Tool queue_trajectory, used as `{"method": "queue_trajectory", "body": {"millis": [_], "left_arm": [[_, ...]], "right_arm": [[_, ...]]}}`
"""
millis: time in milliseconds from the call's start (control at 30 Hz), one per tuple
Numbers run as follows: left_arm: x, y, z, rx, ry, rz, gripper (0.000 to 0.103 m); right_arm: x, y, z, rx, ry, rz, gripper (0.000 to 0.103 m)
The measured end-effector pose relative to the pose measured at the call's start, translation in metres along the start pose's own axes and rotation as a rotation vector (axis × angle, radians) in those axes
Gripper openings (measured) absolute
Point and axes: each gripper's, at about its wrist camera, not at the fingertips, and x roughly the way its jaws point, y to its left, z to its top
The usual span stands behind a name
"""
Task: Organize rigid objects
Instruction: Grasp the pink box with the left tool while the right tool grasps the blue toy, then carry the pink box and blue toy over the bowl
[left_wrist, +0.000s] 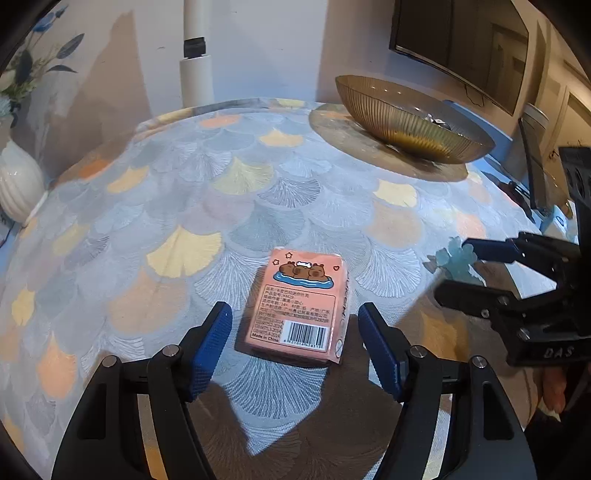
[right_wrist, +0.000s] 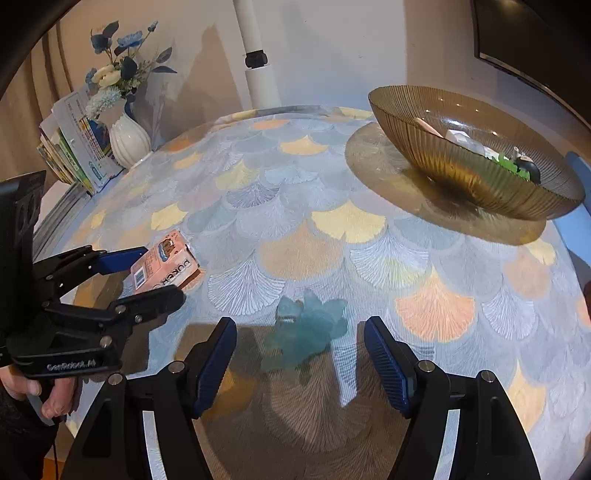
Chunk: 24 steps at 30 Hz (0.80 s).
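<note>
A pink card box (left_wrist: 301, 306) with cartoon animals and a barcode lies flat on the patterned tablecloth. My left gripper (left_wrist: 295, 317) is open, and the near end of the box lies between its blue pads, which stand clear of the box's sides. A translucent teal dinosaur toy (right_wrist: 306, 328) lies on the cloth just ahead of my right gripper (right_wrist: 301, 334), which is open with its pads apart from the toy. The right gripper (left_wrist: 454, 266) also shows at the right of the left wrist view beside the toy (left_wrist: 456, 260). The left gripper (right_wrist: 162, 273) and box (right_wrist: 166, 258) appear at the left of the right wrist view.
An amber ribbed glass bowl (right_wrist: 480, 181) stands at the far right of the table, holding several small items. A white vase (right_wrist: 129, 140) with blue flowers and a stack of books (right_wrist: 77, 147) stand at the far left. A white pole (left_wrist: 197, 66) rises behind the table.
</note>
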Motion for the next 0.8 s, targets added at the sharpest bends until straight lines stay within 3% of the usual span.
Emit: {"method": "queue_trajectory", "body": {"millis": [100,167,367,533,800], "left_arm": [[0.0,-0.003,-0.001,0.023,-0.007,0.002,0.041],[-0.001,-0.007,-0.001,0.046,-0.012,0.008,0.039],[-0.01,-0.018,-0.002,0.092,-0.05,0.028,0.037],[-0.025,-0.016,0.004,0.043,-0.119,-0.015,0.037],[-0.054,-0.039,0.059,0.072,-0.241,-0.087,0.037]], "right_arm": [[-0.001,-0.004,0.0,0.02,-0.008,-0.005,0.059],[-0.002,-0.004,0.0,0.021,-0.012,-0.013,0.04],[-0.015,0.003,-0.003,-0.008,-0.064,0.006,0.04],[-0.033,-0.012,-0.001,0.039,-0.096,0.008,0.04],[-0.096,-0.059,0.028,0.13,-0.244,-0.099,0.04]]}}
